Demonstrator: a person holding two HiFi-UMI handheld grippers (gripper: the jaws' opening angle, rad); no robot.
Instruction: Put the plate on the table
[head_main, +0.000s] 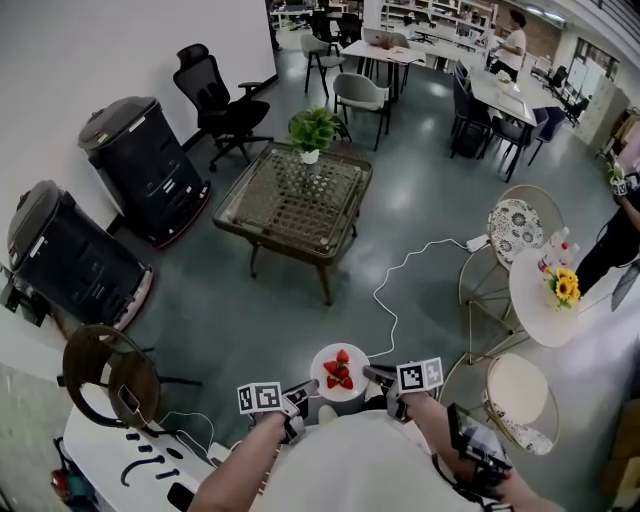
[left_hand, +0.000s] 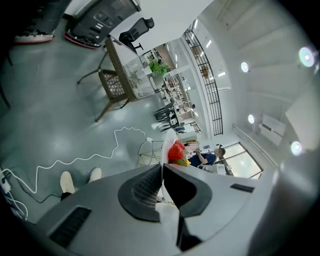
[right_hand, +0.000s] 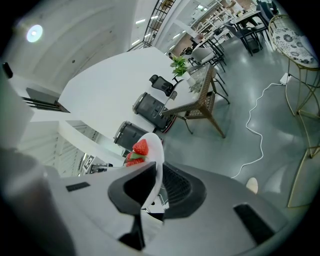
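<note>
A small white plate (head_main: 346, 394) with a few strawberries (head_main: 339, 370) hangs level above the grey floor, close to my body. My left gripper (head_main: 306, 389) is shut on its left rim and my right gripper (head_main: 373, 376) on its right rim. In the left gripper view the plate (left_hand: 167, 141) shows edge-on between the jaws of the left gripper (left_hand: 162, 172), with the strawberries (left_hand: 176, 150) beyond. The right gripper view shows the same: the plate (right_hand: 155, 150) pinched by the right gripper (right_hand: 159, 175), the strawberries (right_hand: 139, 149) on its left face.
A wicker table with a glass top (head_main: 295, 195) stands ahead, with a potted plant (head_main: 312, 130) on its far edge. Two black machines (head_main: 145, 165) (head_main: 70, 260) line the left wall. A round white table (head_main: 540, 300) with sunflowers, wire chairs and a floor cable (head_main: 400, 275) lie to the right.
</note>
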